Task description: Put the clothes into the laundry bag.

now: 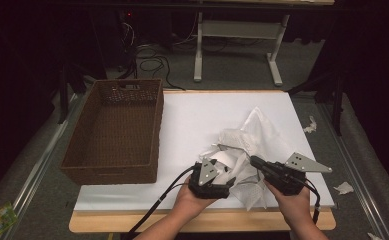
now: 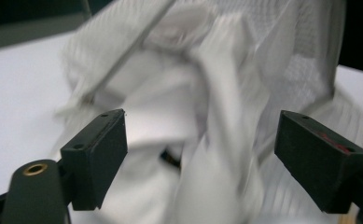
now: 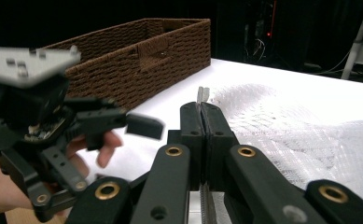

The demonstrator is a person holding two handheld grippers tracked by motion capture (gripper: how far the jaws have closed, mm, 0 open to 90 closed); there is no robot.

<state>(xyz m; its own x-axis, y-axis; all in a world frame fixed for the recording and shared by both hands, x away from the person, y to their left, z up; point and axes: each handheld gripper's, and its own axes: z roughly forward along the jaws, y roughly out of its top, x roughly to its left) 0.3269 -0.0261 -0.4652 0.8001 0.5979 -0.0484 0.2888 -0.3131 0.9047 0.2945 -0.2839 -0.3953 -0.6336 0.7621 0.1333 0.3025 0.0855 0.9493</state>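
A crumpled white mesh cloth with a thin grey strip along one edge lies on the white table top, near its front right. My right gripper is shut on that strip, which sticks out past the closed jaws in the right gripper view. My left gripper sits just left of it at the cloth's front edge, jaws wide apart. In the left gripper view the cloth bulges blurred between and beyond the two pads, and I see no pad pressing on it. The left gripper also shows from the right gripper view.
A brown woven basket stands on the table's left side, empty, also seen in the right gripper view. The wooden front edge lies just below my hands. Paper scraps lie on the floor at the right. A white desk frame stands behind.
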